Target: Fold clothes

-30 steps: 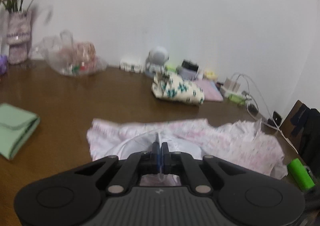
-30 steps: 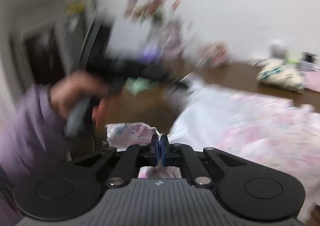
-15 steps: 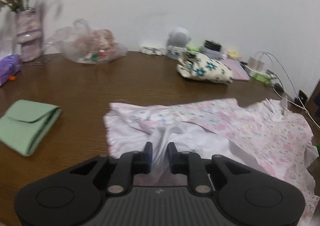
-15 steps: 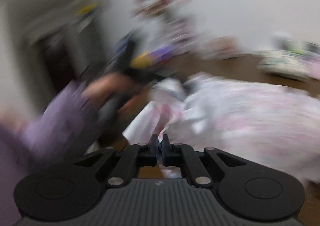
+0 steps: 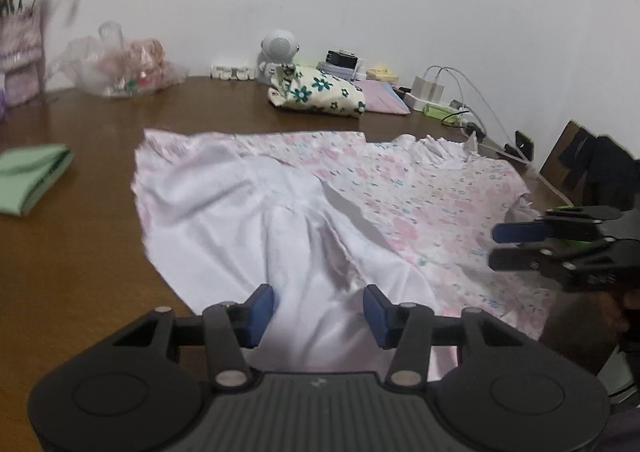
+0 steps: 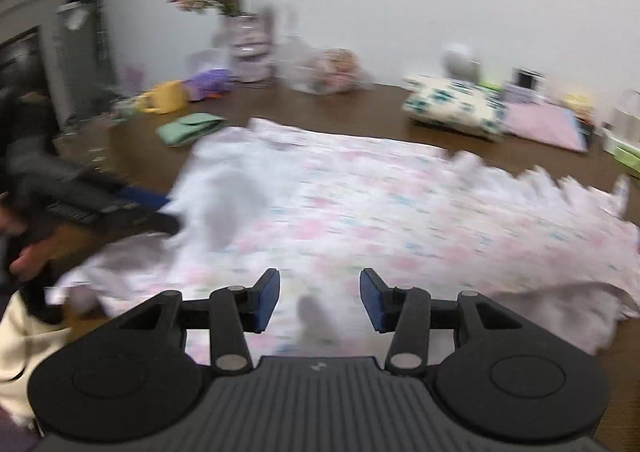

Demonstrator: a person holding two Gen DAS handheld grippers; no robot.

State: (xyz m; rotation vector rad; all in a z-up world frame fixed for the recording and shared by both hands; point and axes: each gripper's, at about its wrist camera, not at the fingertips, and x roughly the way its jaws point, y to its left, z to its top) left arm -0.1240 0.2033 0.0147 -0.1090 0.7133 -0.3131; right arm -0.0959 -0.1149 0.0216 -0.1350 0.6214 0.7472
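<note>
Spread flat across the brown desk (image 5: 80,260), a pink floral garment (image 5: 420,204), white lining turned up at 9 o'clock, frilled hem out at 3 o'clock. Released since a second ago: then pinched in both grippers, now lying loose. Left gripper (image 5: 319,302) at 6 o'clock, fingers opening, about half apart, cloth beneath but not clamped. Right gripper (image 6: 320,294) likewise opening, half apart, nothing pressed between the pads. Seen only from the left wrist: white chargers and cables (image 5: 436,90) at 2 o'clock. Seen only from the right wrist: yellow mug (image 6: 166,100) at 10 o'clock, full flower vase (image 6: 246,48) at 11 o'clock. Common to both: folded green cloth (image 5: 32,176), floral pouch (image 5: 320,94).
</note>
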